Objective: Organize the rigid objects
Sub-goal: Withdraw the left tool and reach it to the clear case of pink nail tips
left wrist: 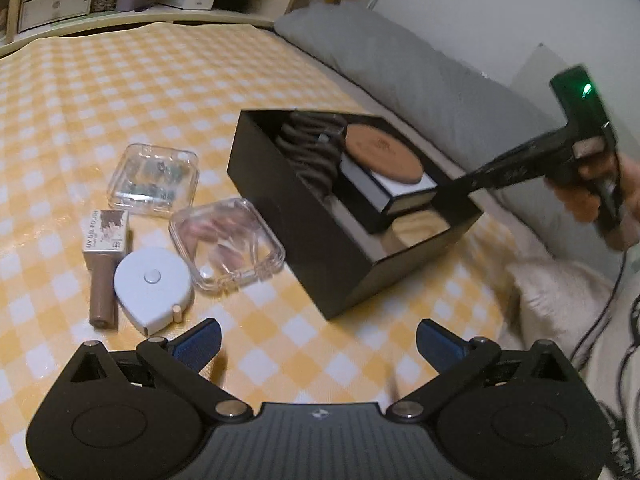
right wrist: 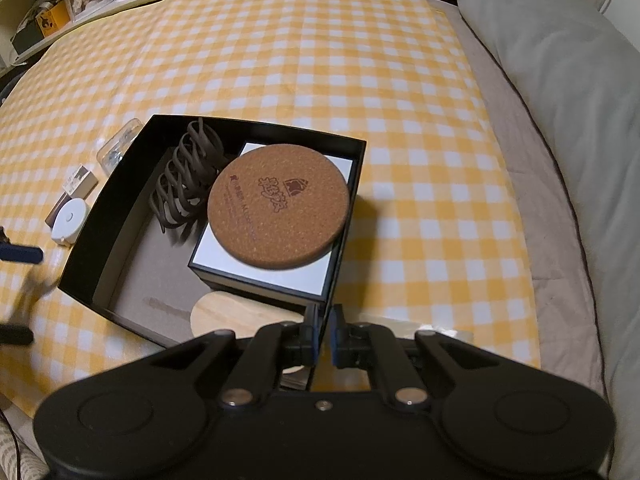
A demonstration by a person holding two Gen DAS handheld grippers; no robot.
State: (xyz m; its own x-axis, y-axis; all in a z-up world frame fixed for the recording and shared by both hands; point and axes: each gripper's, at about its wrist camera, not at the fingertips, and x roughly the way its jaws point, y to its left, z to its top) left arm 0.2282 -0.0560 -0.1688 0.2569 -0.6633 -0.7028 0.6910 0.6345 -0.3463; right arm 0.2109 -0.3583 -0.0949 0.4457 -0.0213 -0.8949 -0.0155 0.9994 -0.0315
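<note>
Inside the black box (right wrist: pixel 100 256) a hair claw (right wrist: pixel 188 176), a white case (right wrist: pixel 224 256), a cork coaster (right wrist: pixel 278 206) and a wooden disc (right wrist: pixel 240 314) are already packed. Beside the box, two clear cases (left wrist: pixel 154 178), a polish bottle (left wrist: pixel 105 264) and a tape measure (left wrist: pixel 154 288) are left. The right gripper (right wrist: pixel 325 322) is clamped on the box wall; the left gripper (left wrist: pixel 318 340) is held wide, empty.

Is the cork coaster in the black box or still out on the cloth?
In: the cork coaster lies flat on a white-topped case inside the black box.
</note>
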